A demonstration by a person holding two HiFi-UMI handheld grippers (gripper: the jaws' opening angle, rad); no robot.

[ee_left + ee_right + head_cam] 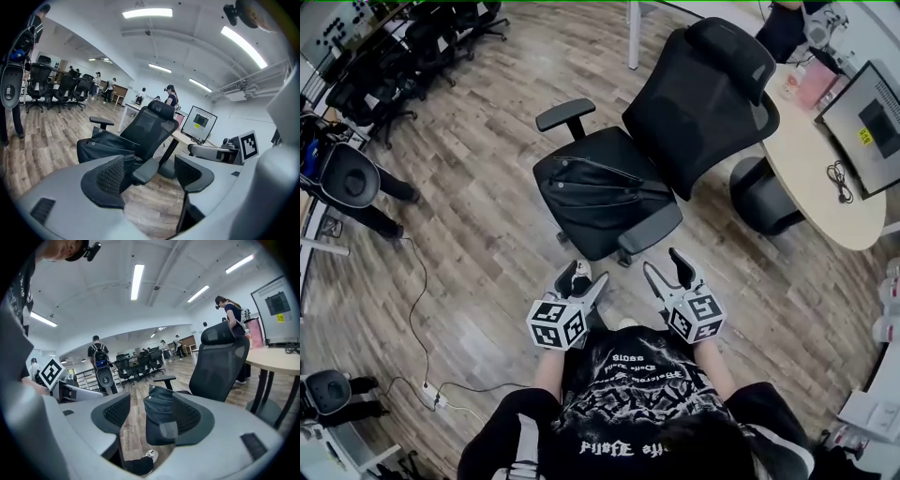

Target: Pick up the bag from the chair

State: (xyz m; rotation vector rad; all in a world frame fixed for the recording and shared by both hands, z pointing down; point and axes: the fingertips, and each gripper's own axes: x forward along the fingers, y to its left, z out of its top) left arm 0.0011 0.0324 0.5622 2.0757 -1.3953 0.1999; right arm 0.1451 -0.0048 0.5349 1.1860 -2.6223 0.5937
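A flat black bag lies on the seat of a black mesh office chair. The left gripper view shows the bag ahead on the seat, and the right gripper view shows the bag there too. My left gripper hovers just in front of the seat's front edge, open and empty. To its right, my right gripper is also open with nothing between its jaws, near the chair's right armrest. Both are short of the bag.
A round beige table with a monitor stands right of the chair. More office chairs line the far left. A white power strip and cable lie on the wood floor at left.
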